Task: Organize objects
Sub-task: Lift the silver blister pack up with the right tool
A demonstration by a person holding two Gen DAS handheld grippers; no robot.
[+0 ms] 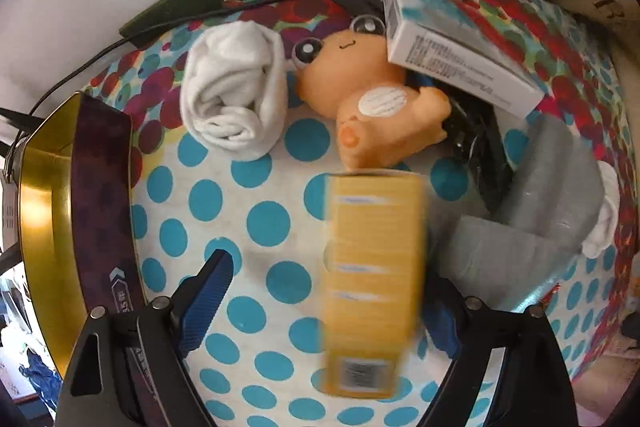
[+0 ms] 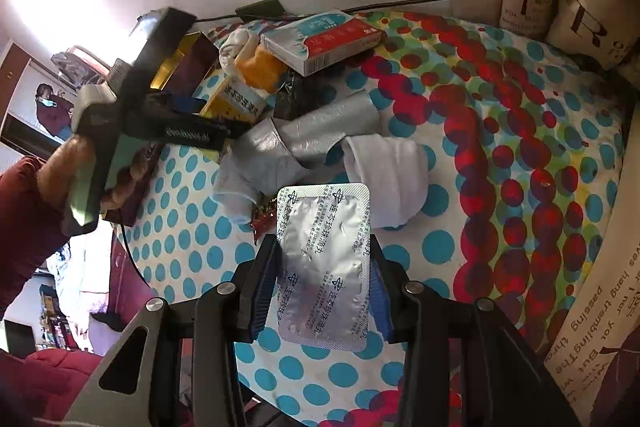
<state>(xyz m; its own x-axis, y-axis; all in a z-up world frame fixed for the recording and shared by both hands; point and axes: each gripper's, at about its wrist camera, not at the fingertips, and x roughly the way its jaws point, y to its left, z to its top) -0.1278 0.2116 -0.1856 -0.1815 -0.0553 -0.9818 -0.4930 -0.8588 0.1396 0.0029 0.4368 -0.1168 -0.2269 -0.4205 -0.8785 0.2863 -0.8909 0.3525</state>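
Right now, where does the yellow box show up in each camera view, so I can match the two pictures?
Left wrist view: the yellow box fills the lower centre, blurred, lying between the left gripper fingers, which are spread wide.
Right wrist view: it sits upper left of centre, small, just beyond the left gripper.
Shared landmark: the orange plush toy, just beyond the box in both views.

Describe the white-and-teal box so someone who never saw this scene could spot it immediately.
Start at the polka-dot sheet, then its far edge by the wall. The white-and-teal box leans on the orange plush toy. Its white side carries black print, unlike the yellow box nearer the camera.
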